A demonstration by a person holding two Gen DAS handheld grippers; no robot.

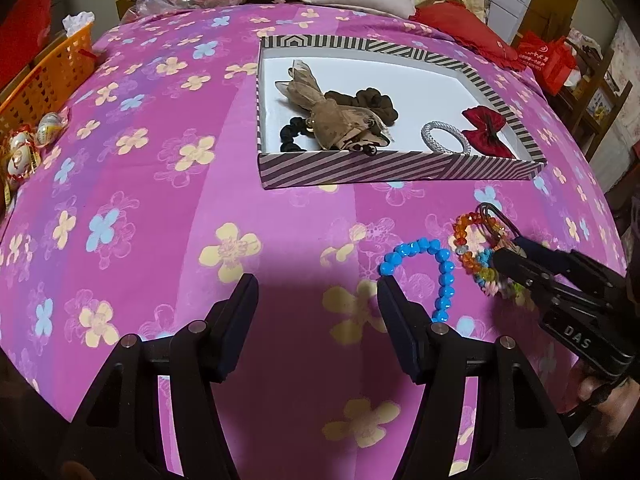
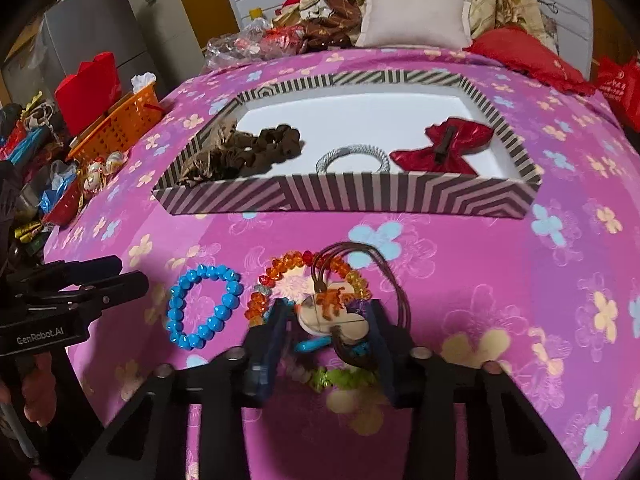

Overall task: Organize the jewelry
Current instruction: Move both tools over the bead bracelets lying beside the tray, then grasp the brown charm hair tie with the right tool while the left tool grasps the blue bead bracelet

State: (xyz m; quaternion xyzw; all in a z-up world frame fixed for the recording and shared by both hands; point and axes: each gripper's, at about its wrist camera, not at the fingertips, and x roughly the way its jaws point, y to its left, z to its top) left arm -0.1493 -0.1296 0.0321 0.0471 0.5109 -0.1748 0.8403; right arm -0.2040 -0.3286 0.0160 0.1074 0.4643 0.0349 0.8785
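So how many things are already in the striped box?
5 visible: tan fabric bow, brown scrunchie, black hair tie, silver band, red bow in the striped box. More may be hidden under the fabric.

Both wrist views low, facing striped box [image 1: 396, 170] [image 2: 344, 196].

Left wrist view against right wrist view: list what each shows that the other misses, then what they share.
Only the left wrist view shows the black hair tie in the striped box. Only the right wrist view shows the pendant between the right gripper fingers, and the grey cabinet. Both show the blue bracelet, the multicolour bead bracelet, the red bow and the silver band.
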